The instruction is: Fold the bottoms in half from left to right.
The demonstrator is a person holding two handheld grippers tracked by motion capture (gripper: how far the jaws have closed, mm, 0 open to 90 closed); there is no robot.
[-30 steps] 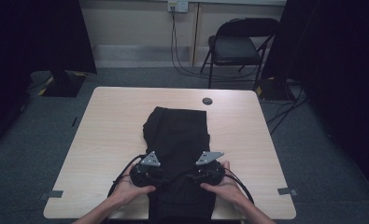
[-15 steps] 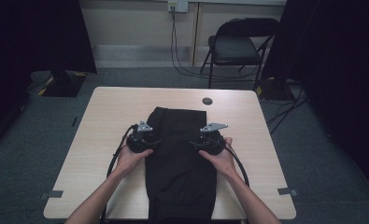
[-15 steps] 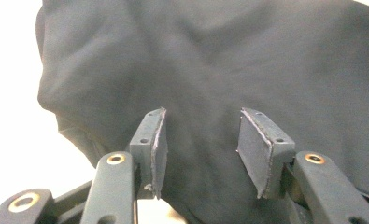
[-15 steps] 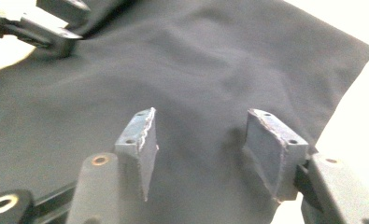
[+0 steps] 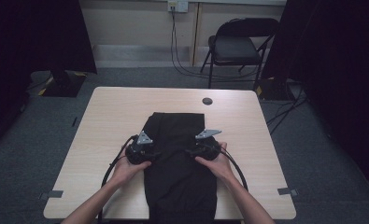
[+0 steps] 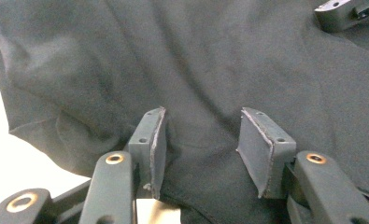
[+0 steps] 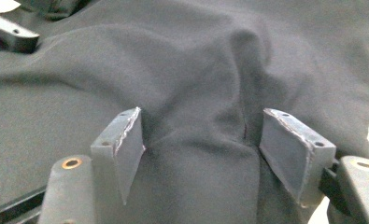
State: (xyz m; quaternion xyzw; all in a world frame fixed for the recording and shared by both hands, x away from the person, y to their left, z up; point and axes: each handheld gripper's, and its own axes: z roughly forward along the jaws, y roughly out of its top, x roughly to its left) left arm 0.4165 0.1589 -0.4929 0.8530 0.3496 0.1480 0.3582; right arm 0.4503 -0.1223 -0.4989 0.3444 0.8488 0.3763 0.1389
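Both grippers sit on the black garment, mid-table, long axis running away from the person. Left gripper on its left edge, right gripper opposite; jaws released, right's just been opening, cloth bunched btwn.

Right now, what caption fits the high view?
Two hand-held grippers rest on black folded cloth atop a pale wooden table.

Wooden table, black garment on it

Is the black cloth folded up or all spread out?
Folded, it seems: the black cloth lies as a long narrow strip on the table, reaching its near edge. How many layers, cannot tell.
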